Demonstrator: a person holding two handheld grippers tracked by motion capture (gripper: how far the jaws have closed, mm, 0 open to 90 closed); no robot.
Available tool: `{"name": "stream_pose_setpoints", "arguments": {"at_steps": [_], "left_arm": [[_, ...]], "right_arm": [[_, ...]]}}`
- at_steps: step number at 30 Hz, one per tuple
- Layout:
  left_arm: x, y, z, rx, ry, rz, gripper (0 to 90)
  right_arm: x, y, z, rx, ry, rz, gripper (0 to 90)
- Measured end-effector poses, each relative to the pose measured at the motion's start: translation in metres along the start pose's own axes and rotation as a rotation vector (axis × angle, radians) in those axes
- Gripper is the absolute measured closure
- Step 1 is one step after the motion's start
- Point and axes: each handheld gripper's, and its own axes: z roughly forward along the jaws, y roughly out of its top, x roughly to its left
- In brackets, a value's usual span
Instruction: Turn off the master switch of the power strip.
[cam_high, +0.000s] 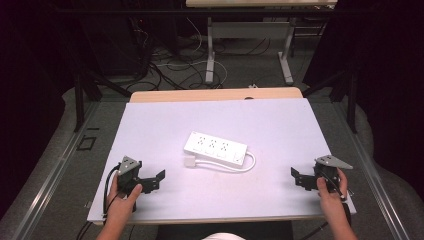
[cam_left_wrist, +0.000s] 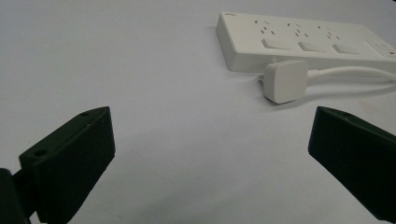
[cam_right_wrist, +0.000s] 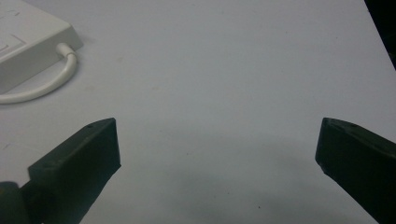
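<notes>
White power strip (cam_high: 215, 148) flat near the middle of the table (cam_high: 280, 125), a little toward the near side, turned slightly so that its left end is farther than its right end. Three rows of sockets on top, with switches beside them in the left gripper view (cam_left_wrist: 303, 39). White cable (cam_high: 247, 165) out of the right end, curved back along the near edge to the white plug (cam_high: 190, 162), flat on the table just beside the left near corner of the strip. Left gripper (cam_high: 151, 181) at the near left of the table, held in a hand (cam_high: 121, 200), jaws wide apart and empty, pointed toward the plug. Right gripper (cam_high: 297, 177) at the near right, held in the other hand (cam_high: 330, 195), jaws also wide and empty, well apart from the strip.
</notes>
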Motion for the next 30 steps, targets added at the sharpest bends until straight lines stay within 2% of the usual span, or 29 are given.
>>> {"name": "stream_pose_setpoints", "arguments": {"at_steps": [3,11,12,13,17,18,30], "left_arm": [[0.000,0.000,0.000,-0.001,-0.001,0.001,0.7],[0.001,0.000,0.000,0.000,0.000,0.003,0.7],[0.001,0.000,0.000,-0.001,0.001,0.003,0.7],[0.001,0.000,0.000,-0.001,0.001,0.003,0.7],[0.001,0.000,0.000,0.000,0.001,0.003,0.7],[0.001,0.000,0.000,0.001,0.001,0.004,0.7],[0.002,-0.001,0.000,0.003,0.004,0.004,0.7]], "right_arm": [[-0.002,-0.002,0.000,0.006,0.000,0.022,0.0],[-0.007,-0.010,0.001,0.029,-0.001,0.027,0.0],[-0.006,-0.010,0.001,0.038,0.004,0.044,0.0],[-0.007,-0.011,0.002,0.037,-0.004,0.027,0.0],[-0.005,-0.012,0.002,0.049,0.000,0.033,0.0],[-0.006,-0.012,0.002,0.047,0.000,0.020,0.0],[-0.007,-0.013,0.002,0.057,-0.003,0.022,0.0]]}}
